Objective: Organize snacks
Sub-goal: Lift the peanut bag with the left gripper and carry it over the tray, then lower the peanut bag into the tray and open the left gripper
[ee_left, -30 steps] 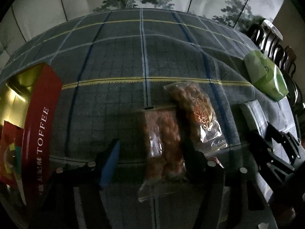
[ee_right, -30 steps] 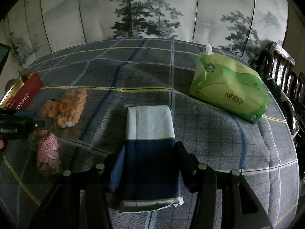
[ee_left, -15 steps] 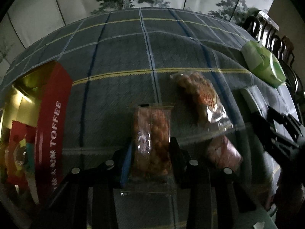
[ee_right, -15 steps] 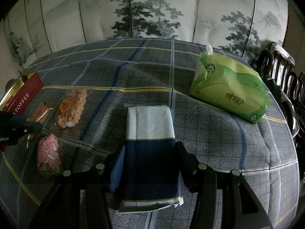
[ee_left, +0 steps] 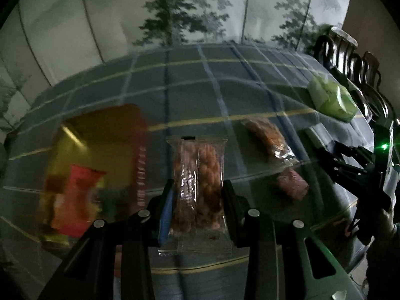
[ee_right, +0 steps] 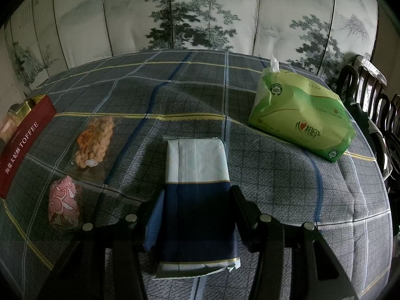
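Your red tin (ee_right: 21,138) read "TOFFEE" beside Chinese characters too small to make out; in the left wrist view it was blurred, its lettering unreadable, with at least one red wrapper (ee_left: 75,200) inside. Your left tongs (ee_left: 197,195) gripped one clear peanut packet (ee_left: 198,182), lifted just right of the tin. Two more snacks lay on the table (ee_right: 200,87) right of the tin: a twisted pastry bag (ee_right: 96,141) and a pink wrapped sweet (ee_right: 63,206). Further right, your right tongs (ee_right: 196,212) were closed on a blue-and-white tissue pack (ee_right: 197,175). The green tissue pack (ee_right: 302,115) beyond showed "100%" and a heart logo.
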Available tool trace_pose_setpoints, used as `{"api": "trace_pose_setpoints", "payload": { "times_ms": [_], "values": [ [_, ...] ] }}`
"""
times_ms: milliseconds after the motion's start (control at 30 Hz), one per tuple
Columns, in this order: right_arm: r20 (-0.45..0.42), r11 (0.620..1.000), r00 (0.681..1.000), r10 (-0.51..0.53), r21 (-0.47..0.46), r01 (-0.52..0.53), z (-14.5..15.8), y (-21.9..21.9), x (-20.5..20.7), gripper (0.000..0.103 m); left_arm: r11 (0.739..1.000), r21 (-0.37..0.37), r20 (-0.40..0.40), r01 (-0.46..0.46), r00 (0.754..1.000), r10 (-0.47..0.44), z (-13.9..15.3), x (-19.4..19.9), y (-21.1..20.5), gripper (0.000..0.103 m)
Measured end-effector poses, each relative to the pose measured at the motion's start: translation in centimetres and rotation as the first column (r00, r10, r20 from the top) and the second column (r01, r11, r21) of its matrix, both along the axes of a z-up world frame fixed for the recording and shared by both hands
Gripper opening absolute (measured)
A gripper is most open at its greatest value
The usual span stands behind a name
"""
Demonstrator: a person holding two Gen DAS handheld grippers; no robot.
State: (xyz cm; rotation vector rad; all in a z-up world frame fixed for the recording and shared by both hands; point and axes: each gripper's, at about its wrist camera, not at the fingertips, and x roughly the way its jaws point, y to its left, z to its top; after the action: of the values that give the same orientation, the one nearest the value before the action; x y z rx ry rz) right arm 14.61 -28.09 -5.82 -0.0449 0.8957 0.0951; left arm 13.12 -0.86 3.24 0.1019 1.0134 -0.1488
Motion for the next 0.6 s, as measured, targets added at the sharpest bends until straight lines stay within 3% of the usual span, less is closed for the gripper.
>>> {"api": "trace_pose_setpoints", "payload": {
  "times_ms": [233, 600],
  "values": [
    [0.000, 1.000, 1.000, 0.000, 0.000, 0.000, 0.0, 0.0, 0.0, 0.053, 0.992, 0.066, 0.042, -0.106, 0.994, 0.103, 1.1, 0.0, 6.8, 0.033],
    [0.001, 1.000, 1.000, -0.001, -0.004, 0.001, 0.0, 0.0, 0.0, 0.053, 0.970, 0.056, -0.002, -0.235, 0.972, 0.236, -1.5, 1.9, 14.8, 0.033]
  ]
}}
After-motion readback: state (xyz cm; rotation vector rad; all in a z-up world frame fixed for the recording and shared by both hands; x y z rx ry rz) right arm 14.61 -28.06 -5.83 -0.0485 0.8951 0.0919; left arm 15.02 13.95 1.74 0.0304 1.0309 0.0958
